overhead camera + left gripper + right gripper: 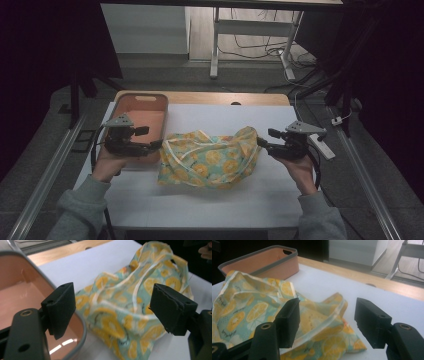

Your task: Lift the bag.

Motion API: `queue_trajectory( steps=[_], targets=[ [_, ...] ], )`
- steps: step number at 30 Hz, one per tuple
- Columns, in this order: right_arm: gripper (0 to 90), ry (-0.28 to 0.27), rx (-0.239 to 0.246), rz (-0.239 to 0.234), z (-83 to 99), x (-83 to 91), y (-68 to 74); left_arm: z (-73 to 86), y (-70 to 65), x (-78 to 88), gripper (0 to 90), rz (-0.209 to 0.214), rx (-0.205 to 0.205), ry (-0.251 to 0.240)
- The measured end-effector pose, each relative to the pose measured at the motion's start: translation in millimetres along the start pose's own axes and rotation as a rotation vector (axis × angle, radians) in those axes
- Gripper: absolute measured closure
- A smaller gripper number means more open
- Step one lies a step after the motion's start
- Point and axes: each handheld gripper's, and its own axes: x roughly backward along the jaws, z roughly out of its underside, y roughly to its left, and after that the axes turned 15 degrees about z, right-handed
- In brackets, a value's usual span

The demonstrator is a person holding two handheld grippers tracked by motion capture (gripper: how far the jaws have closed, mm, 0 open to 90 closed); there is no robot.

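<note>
White worktop [200, 200] carries a crumpled orange-print cloth [210, 157] just right of the orange bin [142, 107]. Left gripper [156, 145] and right gripper [261, 142] flank the cloth, jaws apart, gripping nothing; likely placed to retake its edges.

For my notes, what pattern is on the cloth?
Yellow orange slices on pale green cloth, clearest in the right gripper view.
</note>
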Motion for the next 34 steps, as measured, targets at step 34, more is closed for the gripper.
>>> queue_trajectory(
  steps=[34],
  targets=[
    [37.8, 0.044, 0.099, 0.009, 58.2, 9.4, 2.2, 68.5, -11.9, 11.2, 23.7, -0.065, 0.03, 0.069]
  ],
)
